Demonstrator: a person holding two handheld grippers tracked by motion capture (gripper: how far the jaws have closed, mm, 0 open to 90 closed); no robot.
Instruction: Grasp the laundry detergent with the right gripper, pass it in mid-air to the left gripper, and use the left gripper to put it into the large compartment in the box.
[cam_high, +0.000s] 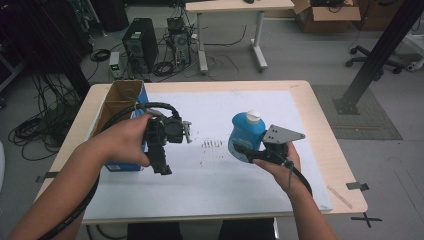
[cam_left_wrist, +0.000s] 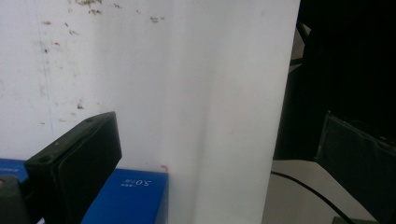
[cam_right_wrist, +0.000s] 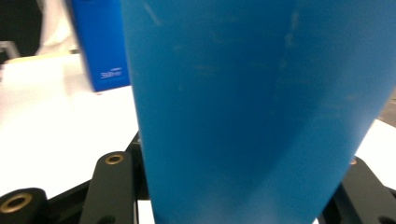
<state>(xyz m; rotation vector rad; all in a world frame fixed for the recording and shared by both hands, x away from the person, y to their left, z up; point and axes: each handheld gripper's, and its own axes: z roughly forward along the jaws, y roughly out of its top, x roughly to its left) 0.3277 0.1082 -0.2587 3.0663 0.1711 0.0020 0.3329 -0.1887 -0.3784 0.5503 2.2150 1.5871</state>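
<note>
Right gripper (cam_high: 244, 150) clamped on blue bottle (cam_high: 245, 134) above tabletop's (cam_high: 320, 145) right half, left gripper (cam_high: 162, 169) held apart near box (cam_high: 120, 100) at left edge

A smooth blue plastic bottle (cam_high: 245, 135) with a white cap, centre right of the high view; a glossy blue cardboard box (cam_high: 120, 107), brown inside, at left; a scuffed matt white sheet (cam_high: 225, 190) covers the pale wood table (cam_high: 320, 115).

Room light even and soft from overhead – faint shadows on the white mat (cam_high: 210, 175) | left gripper view: mat washed out, right side nearly black | right gripper view: blue bottle (cam_right_wrist: 261, 107) close and blurred – background soft, overexposed
</note>
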